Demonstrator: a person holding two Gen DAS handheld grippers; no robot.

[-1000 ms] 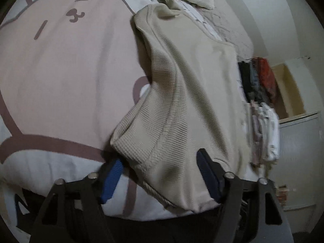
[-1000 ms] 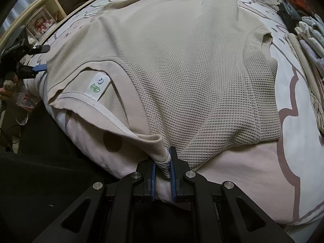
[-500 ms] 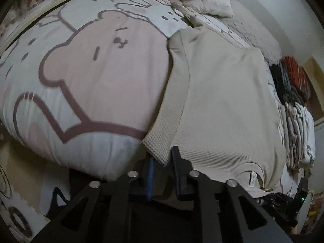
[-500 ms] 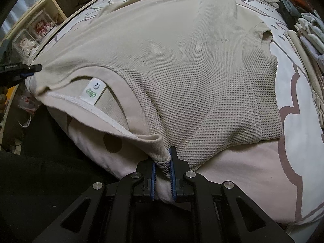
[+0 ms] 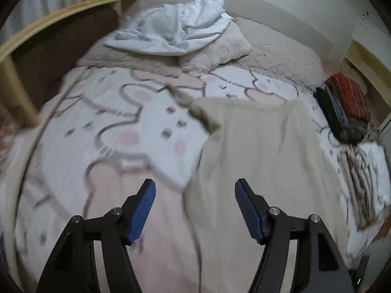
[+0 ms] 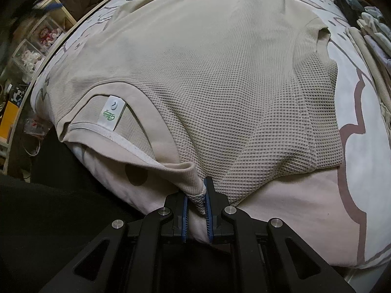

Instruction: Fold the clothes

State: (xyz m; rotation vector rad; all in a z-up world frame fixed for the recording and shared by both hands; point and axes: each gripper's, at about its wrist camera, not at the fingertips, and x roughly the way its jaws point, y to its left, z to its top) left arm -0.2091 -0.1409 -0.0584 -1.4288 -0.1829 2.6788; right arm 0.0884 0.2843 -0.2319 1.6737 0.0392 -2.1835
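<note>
Bed [image 5: 136, 131] with cartoon-print cover, crumpled white sheet [image 5: 176, 31] at the head. Beige waffle-knit shirt [image 6: 220, 78] lies flat on it, smooth neckband and white label [image 6: 112, 112] toward me. My right hand-held gripper [image 6: 196, 195] pinches its shoulder edge. My left hand-held gripper [image 5: 195, 207] is opening, nothing between its ribbed blue pads.

We see a matt, waffle-knit cloth shirt [image 6: 220, 78], a smooth printed cotton bedspread [image 5: 127, 131], a pale wooden bed frame [image 5: 48, 22], and ribbed blue rubbery claw pads [image 5: 143, 211].
</note>
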